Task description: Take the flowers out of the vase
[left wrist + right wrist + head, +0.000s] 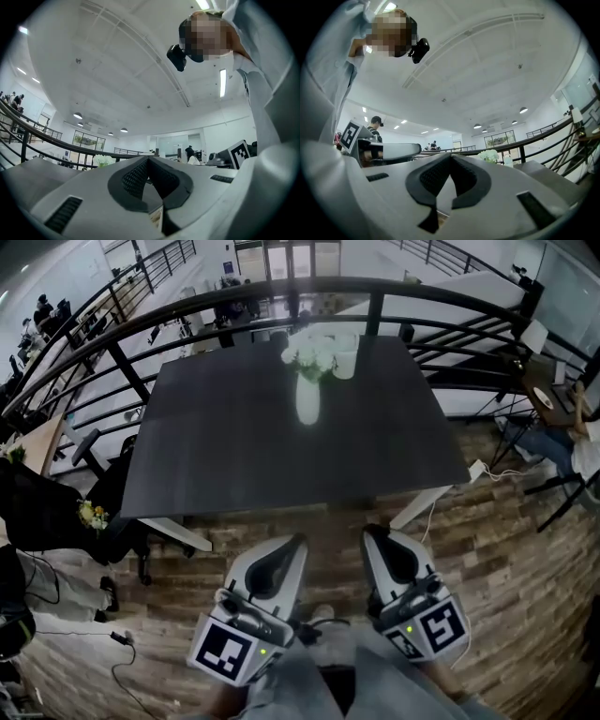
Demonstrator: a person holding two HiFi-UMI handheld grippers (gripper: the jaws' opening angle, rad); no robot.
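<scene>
Both grippers are clenched on nothing: the left gripper (293,545) and right gripper (372,535) are held side by side, low and roughly level, short of the dark surface (234,446). This looks like the approach. The flowers (314,351) stand in the white vase (307,401) near the far edge, well apart, so one gripper must reach in and open.

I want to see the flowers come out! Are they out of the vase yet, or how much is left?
Nothing is done yet: the white flowers stand in the white ceramic vase on the far side of the dark table. Nothing is in hand: the left gripper and right gripper are shut and empty, short of the table's near edge. Left to do: reach over, grip the flowers, lift them out.
</scene>
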